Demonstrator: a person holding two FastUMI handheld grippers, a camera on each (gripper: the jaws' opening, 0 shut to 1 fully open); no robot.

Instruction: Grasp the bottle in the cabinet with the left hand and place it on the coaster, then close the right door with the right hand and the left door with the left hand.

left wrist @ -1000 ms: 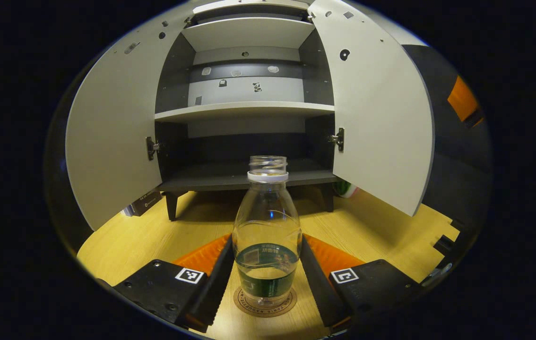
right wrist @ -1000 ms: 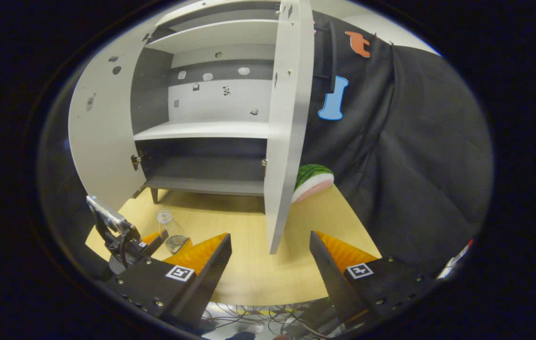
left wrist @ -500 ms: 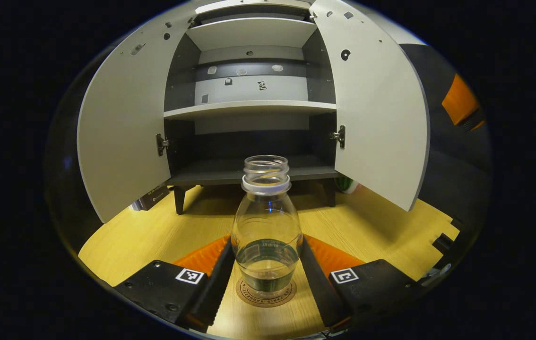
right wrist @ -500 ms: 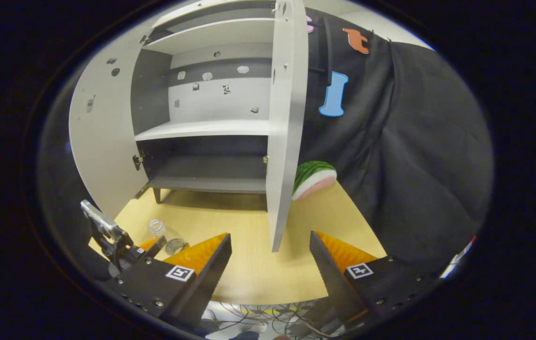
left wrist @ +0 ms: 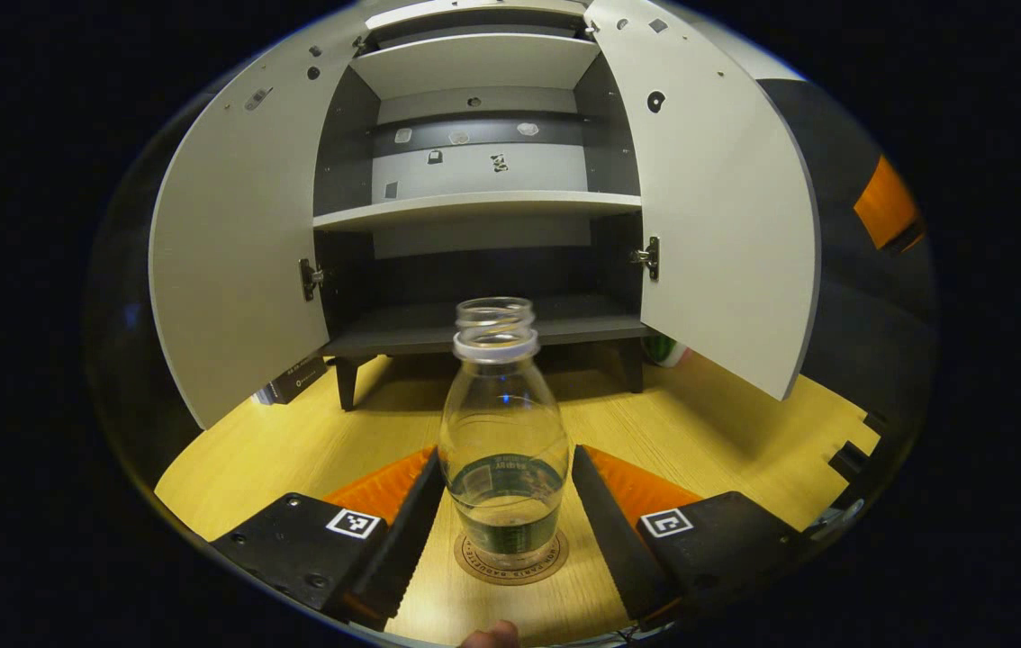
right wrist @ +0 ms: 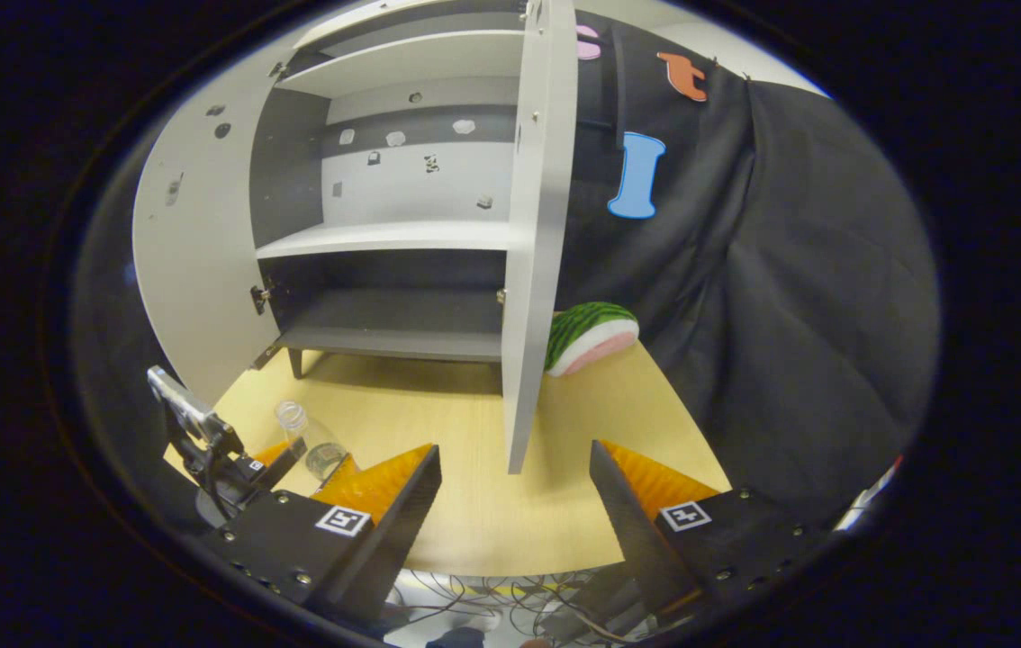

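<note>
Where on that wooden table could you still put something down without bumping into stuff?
Bare table lies between the bottle on its coaster and the cabinet legs, and right of the right door toward the watermelon slice. It is crowded around the bottle, flanked by the left gripper.
</note>
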